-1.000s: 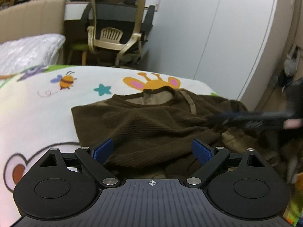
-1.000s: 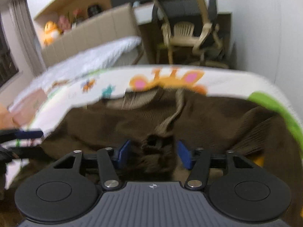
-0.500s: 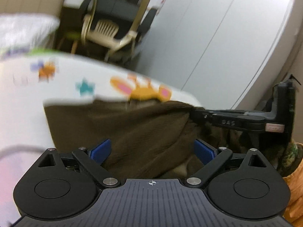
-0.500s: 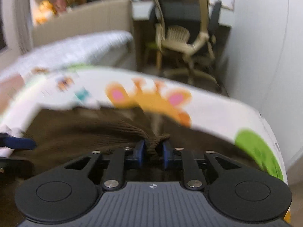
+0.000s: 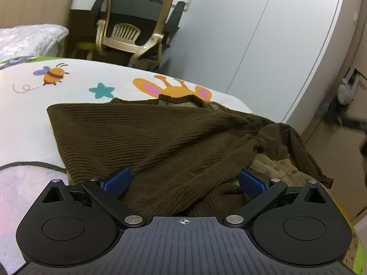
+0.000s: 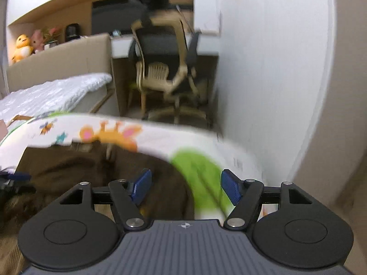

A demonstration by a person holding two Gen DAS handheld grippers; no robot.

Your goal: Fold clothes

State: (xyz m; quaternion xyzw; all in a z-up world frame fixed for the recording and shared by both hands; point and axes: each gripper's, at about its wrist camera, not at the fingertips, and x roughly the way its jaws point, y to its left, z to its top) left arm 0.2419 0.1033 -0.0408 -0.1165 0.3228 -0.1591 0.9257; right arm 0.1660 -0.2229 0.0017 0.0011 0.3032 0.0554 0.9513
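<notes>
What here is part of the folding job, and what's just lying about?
Job:
- brown sweater
- left tool, open over the sweater
- right tool, just opened, holding nothing

Lying about:
- office chair
- plush toys
- quilted pad
- wardrobe

Dim warm indoor light, fisheye-bent edges, right wrist view motion-blurred.

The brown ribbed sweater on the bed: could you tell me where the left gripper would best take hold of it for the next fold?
Probably the near hem of the brown ribbed sweater, where the cloth bunches in a raised ridge between the fingers of the open left gripper. Coming in from the near edge of the bed cover, low and forward, would let both pads close on that ridge.
</notes>
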